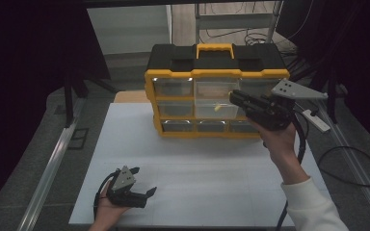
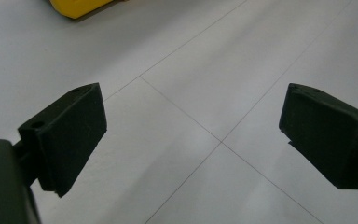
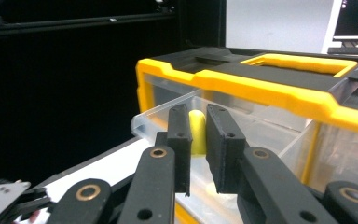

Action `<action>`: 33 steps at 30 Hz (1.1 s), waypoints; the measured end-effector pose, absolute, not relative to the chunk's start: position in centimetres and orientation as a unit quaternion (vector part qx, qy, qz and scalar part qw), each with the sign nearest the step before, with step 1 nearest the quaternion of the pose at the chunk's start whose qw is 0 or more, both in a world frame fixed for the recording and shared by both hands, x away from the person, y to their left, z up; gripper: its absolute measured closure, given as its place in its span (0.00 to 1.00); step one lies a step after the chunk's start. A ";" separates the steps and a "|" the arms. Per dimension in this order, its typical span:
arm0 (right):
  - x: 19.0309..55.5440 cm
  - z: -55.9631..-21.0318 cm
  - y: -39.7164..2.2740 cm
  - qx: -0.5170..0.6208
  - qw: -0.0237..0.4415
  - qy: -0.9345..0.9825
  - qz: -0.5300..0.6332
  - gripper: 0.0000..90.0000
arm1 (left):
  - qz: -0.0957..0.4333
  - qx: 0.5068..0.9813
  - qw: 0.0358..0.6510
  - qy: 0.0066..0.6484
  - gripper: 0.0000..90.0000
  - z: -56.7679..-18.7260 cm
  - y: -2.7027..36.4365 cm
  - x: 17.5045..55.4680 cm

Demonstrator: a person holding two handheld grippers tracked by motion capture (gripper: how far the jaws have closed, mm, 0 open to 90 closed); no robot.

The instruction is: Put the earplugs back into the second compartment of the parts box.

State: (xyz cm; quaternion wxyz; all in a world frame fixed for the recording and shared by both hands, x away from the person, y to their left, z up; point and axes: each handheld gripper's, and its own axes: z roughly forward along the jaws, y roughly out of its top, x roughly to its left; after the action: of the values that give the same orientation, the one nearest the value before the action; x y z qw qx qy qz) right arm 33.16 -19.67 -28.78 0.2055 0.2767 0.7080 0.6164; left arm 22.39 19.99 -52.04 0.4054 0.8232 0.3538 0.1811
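Jaws of the right gripper (image 3: 198,149) clamp a small yellow piece (image 3: 196,132) over the organizer's (image 1: 217,72) pulled-out clear drawer (image 3: 168,116); release appears outstanding. Left gripper (image 1: 143,182) rests agape, empty, on table (image 1: 197,168).

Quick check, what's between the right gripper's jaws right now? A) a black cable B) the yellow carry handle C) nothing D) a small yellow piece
D: in the right gripper view, the right gripper has its jaws nearly closed around a small yellow piece, held over a pulled-out clear drawer of the yellow and black organizer.
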 end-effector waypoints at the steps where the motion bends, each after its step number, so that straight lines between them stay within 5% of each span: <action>1: 33.4 -28.7 -19.6 0.278 0.206 0.708 0.616 0.89 | 0.181 0.823 0.406 0.354 0.08 -52.0 20.0 22.4; 23: 38.0 -28.2 -17.6 0.313 0.233 0.736 0.553 0.86 | 0.180 0.824 0.406 0.353 0.08 -52.1 20.0 22.4; 24: 38.0 -28.3 -17.5 0.307 0.234 0.738 0.554 0.68 | 0.180 0.824 0.405 0.353 0.08 -52.1 20.0 22.4; 26: 37.8 -28.3 -17.3 0.299 0.241 0.740 0.552 0.53 | 0.180 0.823 0.406 0.353 0.08 -52.1 20.0 22.4; 33: 36.2 -28.3 -17.7 0.283 0.251 0.732 0.567 0.36 | 0.181 0.824 0.404 0.354 0.08 -52.1 20.0 22.5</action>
State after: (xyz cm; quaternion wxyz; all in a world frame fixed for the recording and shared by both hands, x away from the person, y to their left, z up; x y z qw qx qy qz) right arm 36.21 -17.67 -28.32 0.2512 0.2831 0.7317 0.5670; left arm 22.52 20.02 -52.14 0.4038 0.8238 0.3541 0.1811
